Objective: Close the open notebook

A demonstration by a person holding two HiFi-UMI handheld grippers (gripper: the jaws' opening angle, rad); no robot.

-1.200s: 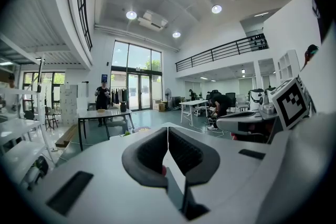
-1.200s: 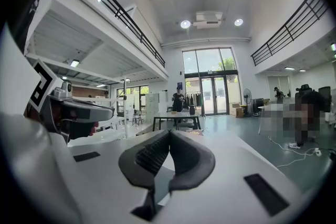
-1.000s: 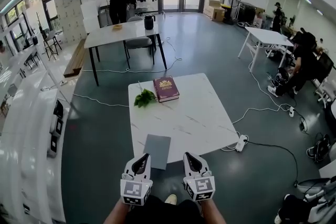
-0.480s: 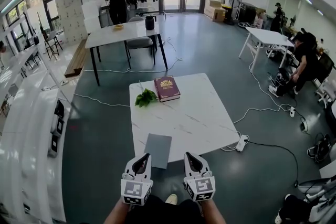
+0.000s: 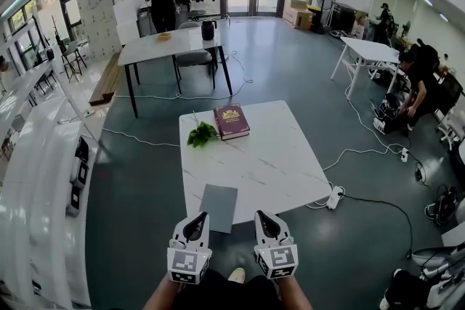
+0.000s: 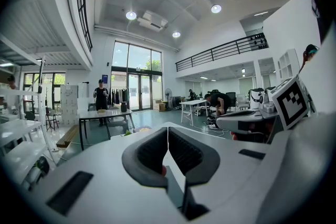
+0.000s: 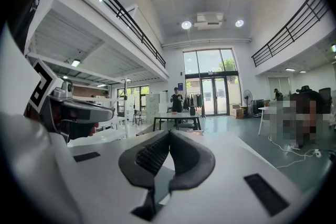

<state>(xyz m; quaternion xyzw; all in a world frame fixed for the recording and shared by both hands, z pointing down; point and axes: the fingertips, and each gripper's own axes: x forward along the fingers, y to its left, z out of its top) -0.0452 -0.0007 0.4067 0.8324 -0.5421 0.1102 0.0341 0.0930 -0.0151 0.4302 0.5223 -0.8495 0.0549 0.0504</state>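
Notebook lies flat, grey face up, on the near edge of the table, long axis running twelve to six; I see no open spread. It sits at one o'clock from the left gripper and eleven from the right gripper. The left looks nearer. Both jaws are clenched on nothing.

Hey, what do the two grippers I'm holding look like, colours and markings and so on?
They match. The left gripper and right gripper have smooth white rounded shells that taper to two jaws lined with dark grey ribbed pads. Each carries a white cube printed with black square markers. No cables show.
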